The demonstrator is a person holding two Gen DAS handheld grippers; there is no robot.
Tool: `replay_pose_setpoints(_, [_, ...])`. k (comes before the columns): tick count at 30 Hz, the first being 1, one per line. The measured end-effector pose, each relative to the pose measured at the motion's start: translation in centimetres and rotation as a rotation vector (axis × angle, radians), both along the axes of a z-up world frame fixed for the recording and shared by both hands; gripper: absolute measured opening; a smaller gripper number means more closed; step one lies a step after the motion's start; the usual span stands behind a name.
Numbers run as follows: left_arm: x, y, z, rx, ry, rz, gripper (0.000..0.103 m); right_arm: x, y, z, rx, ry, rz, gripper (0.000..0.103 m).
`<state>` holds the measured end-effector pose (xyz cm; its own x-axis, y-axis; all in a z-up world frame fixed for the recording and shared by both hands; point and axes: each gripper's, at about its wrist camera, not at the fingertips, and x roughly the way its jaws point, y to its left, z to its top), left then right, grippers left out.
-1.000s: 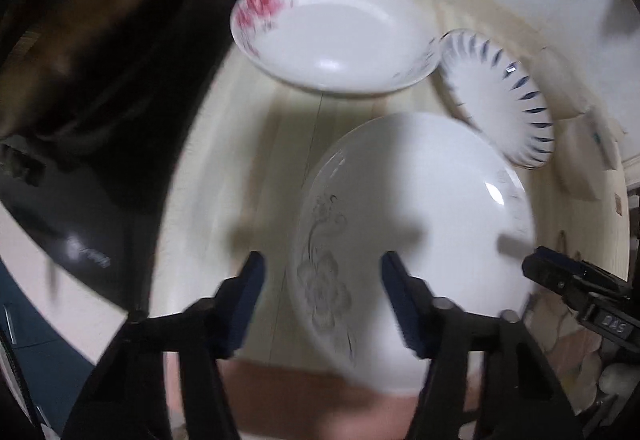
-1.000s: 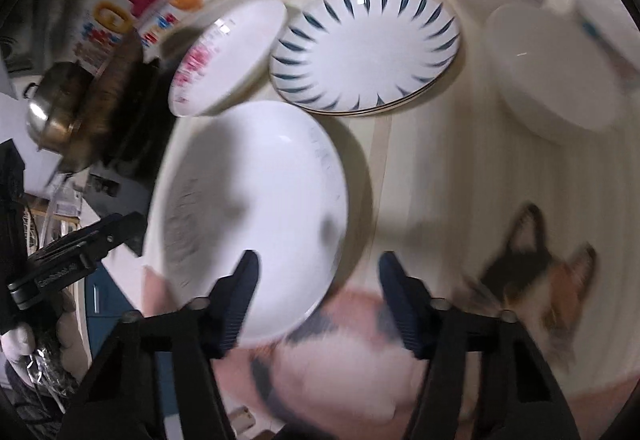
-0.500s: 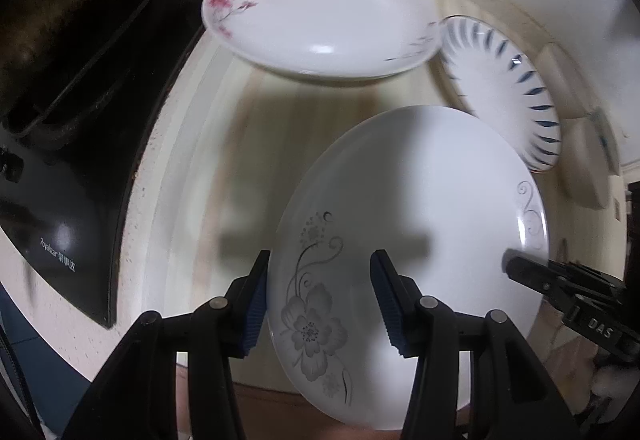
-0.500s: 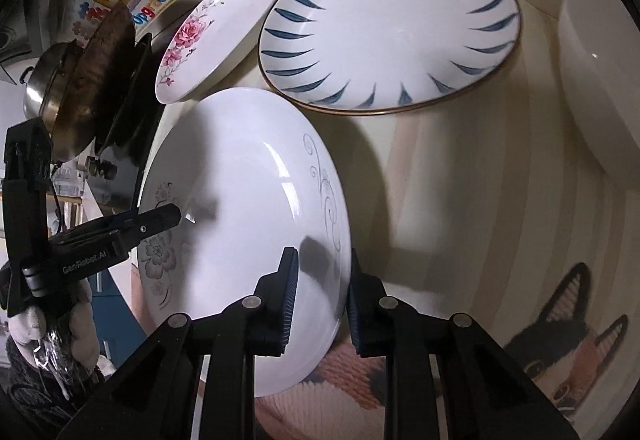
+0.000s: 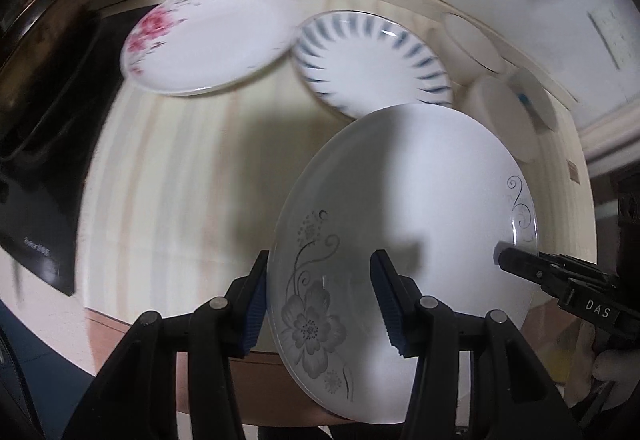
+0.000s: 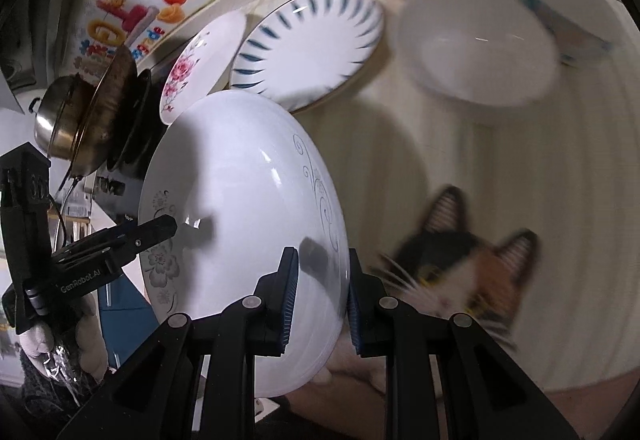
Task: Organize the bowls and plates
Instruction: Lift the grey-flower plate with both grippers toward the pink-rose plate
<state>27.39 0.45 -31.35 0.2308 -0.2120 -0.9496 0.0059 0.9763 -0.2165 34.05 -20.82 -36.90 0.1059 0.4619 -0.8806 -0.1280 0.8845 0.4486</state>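
Now lifted clear of the counter (image 5: 168, 176): grey-flowered plate (image 5: 404, 240), tilted, rim clenched by right tongs (image 6: 320, 296) and left tongs (image 5: 320, 300). Ahead, blue-striped plate (image 5: 372, 60), likely stacking target.

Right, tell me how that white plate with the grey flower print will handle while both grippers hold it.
The white plate with the grey flower print looks rigid, so it should not flex. Its glossy glaze probably makes it slippery between the pads. Held only by its rim, tilted, it likely breaks if dropped.

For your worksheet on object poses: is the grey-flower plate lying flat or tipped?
Tipped: the grey-flower plate stands steeply on edge, its rim pinched between the right gripper fingers.
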Motion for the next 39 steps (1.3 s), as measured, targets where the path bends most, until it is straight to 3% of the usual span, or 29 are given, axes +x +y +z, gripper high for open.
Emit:
replay_pose_setpoints(7, [1.8,-5.7,-1.0,-0.035,0.007,-0.079,0.046,-2.9,-5.8,0.5,-0.022,0.001,-0.087,0.024])
replay_pose_setpoints(15, [3.0,-9.9,-2.9,-0.029,0.023,-0.156,0.046,-4.4,-11.4,-1.2,-0.046,0.034,-0.179,0.024])
replay_pose_setpoints(28, [3.7,-11.9,-5.7,0.013,0.063,-0.194,0.046,-3.2,-14.5,-4.1,-0.07,0.071,-0.236,0.024])
replay_pose_setpoints(32, [3.0,-11.2,-4.6,0.01,0.051,-0.206,0.046,-2.7,-14.7,-4.5,-0.065,0.078,-0.23,0.025])
replay_pose_setpoints(35, [2.3,-7.7,-0.9,0.011,-0.012,-0.145,0.047,-2.8,-15.2,-3.4,-0.07,0.105,-0.227,0.025])
replay_pose_setpoints(39, [3.3,-0.4,2.6,0.035,-0.076,0.035,0.048,-2.2,-14.6,3.6,-0.077,0.017,-0.193,0.029])
